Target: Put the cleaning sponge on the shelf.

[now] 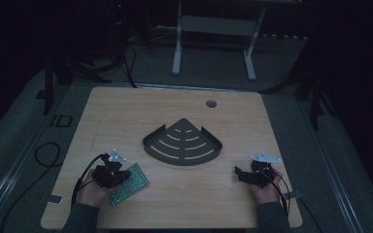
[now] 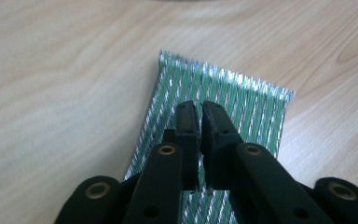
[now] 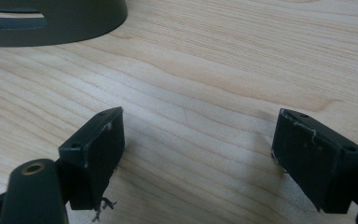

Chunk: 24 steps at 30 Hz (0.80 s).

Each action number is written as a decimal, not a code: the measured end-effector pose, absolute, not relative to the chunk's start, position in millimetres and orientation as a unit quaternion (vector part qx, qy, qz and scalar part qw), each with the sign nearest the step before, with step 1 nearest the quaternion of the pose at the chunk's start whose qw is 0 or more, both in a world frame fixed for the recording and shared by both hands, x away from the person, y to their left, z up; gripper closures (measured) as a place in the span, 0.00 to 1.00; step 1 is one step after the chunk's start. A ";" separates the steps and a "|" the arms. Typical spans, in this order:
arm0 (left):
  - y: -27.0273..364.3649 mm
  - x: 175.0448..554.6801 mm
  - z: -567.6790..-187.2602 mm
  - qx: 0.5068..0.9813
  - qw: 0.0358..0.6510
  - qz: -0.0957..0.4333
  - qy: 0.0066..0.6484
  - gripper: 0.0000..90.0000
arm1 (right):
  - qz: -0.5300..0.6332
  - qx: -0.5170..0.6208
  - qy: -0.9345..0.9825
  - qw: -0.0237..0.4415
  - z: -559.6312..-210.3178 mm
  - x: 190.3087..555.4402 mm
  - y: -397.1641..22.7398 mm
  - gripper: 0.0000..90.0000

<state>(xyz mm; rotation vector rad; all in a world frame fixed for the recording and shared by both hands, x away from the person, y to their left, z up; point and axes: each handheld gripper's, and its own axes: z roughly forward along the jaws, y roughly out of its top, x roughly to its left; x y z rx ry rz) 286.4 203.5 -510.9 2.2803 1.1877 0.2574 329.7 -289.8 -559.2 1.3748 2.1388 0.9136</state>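
Observation:
A green pad (image 1: pixel 131 183) with silver stripes lies flat on the wooden table at the front left. My left gripper (image 1: pixel 122 175) hovers over the pad (image 2: pixel 242 98), and its jaws (image 2: pixel 200 108) are shut with only a thin slit between them and nothing seen in it. At the front right, my right gripper (image 1: pixel 239 173) rests low over bare wood. The right gripper (image 3: pixel 200 140) stands wide open and empty. A dark grey fan-shaped slotted tray (image 1: pixel 182 127) sits in the middle of the table, and its curved rim (image 3: pixel 74 23) lies ahead and to the left in the right gripper view.
A round hole (image 1: pixel 211 103) pierces the table near its far edge. White frame legs (image 1: pixel 177 48) stand on the floor behind the table. A black cable (image 1: pixel 46 155) loops on the floor at the left. Bare wood lies between the two grippers.

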 end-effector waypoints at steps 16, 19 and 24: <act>222.4 321.9 -501.9 0.866 0.254 0.038 0.428 0.80 | 0.330 0.497 0.772 0.218 -559.3 329.7 -289.7 0.18; 225.8 325.0 -500.3 0.871 0.248 0.029 0.424 0.79 | 0.330 0.497 0.772 0.218 -559.3 329.7 -289.7 0.18; 230.3 330.7 -499.4 0.879 0.236 0.014 0.413 0.79 | 0.330 0.497 0.772 0.218 -559.3 329.7 -289.7 0.18</act>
